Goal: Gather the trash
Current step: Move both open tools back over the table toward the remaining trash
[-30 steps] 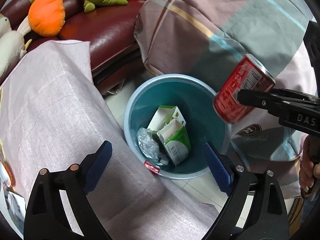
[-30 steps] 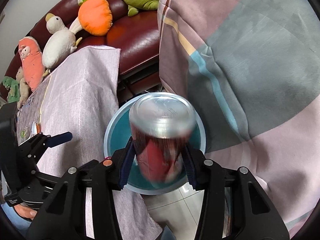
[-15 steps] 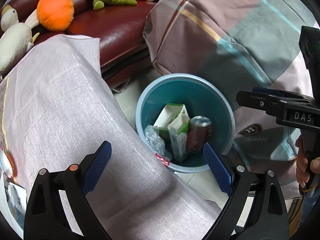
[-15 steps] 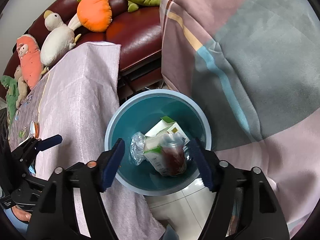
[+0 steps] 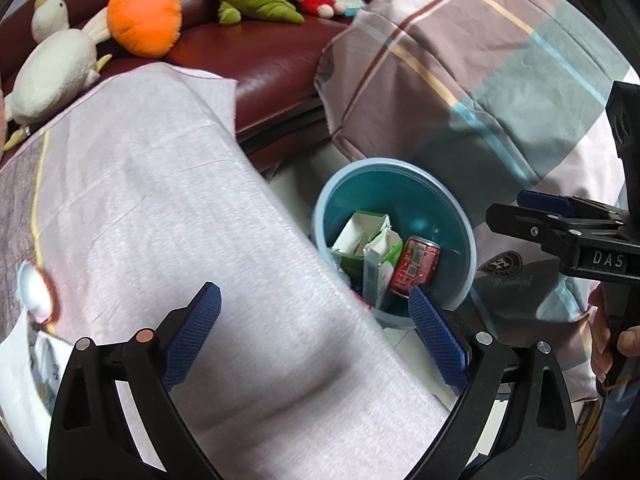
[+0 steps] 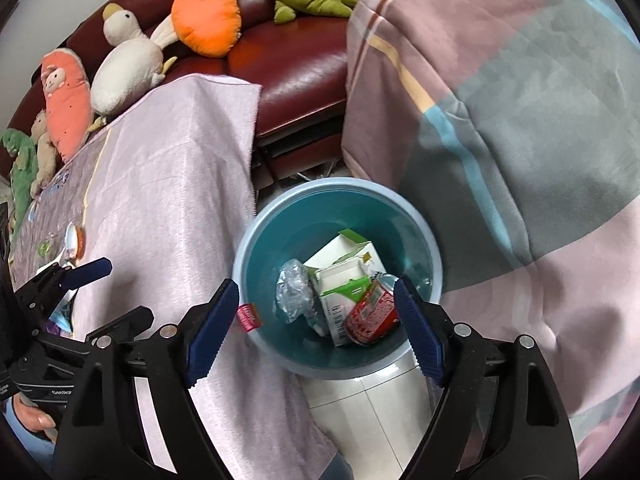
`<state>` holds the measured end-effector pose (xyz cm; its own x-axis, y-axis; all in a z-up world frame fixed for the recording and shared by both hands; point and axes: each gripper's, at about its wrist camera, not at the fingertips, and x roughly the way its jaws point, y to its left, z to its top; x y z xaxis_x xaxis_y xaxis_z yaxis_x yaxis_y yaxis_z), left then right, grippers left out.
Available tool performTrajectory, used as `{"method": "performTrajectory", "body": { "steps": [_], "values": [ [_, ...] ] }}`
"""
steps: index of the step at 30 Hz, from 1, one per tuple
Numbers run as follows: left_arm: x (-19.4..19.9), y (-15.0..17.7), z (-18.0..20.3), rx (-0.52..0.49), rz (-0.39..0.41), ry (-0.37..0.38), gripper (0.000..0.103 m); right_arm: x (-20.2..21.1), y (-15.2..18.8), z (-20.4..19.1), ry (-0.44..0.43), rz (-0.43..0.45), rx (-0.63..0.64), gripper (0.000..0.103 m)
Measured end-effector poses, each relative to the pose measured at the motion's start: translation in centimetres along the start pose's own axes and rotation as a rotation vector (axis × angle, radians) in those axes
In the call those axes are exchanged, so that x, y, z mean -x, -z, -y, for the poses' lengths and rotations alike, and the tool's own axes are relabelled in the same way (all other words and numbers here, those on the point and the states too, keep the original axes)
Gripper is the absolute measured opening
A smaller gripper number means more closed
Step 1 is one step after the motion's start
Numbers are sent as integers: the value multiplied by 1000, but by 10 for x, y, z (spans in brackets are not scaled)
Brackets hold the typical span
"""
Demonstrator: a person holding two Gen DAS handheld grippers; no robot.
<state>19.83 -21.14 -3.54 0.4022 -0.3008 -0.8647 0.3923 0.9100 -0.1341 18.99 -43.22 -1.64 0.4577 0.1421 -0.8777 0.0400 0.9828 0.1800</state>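
A blue waste bin stands on the floor between the table and a draped seat; it also shows in the left wrist view. Inside lie a red soda can, green-and-white cartons and a crumpled clear plastic piece. My right gripper is open and empty above the bin; it shows in the left wrist view. My left gripper is open and empty over the table's edge; it shows in the right wrist view.
A pink cloth covers the table. A small red wrapper lies at its edge by the bin. A white spoon and papers lie at the table's left. Plush toys sit on a dark red sofa. A plaid cover drapes right.
My right gripper opened and let go of the red can, which fell into the bin and now lies beside the cartons. The left gripper's view shifted left over the table.
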Motion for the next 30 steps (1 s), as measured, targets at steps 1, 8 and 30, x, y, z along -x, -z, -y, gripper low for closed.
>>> {"method": "performTrajectory", "body": {
  "steps": [1, 8, 30],
  "values": [
    [4, 2, -3, 6, 4, -2, 95, 2, 1, -4, 1, 2, 5, 81],
    [38, 24, -36, 67, 43, -22, 97, 12, 10, -39, -18, -5, 42, 84],
    [153, 134, -198, 245, 152, -185, 98, 23, 40, -224, -77, -50, 330, 84]
  ]
}}
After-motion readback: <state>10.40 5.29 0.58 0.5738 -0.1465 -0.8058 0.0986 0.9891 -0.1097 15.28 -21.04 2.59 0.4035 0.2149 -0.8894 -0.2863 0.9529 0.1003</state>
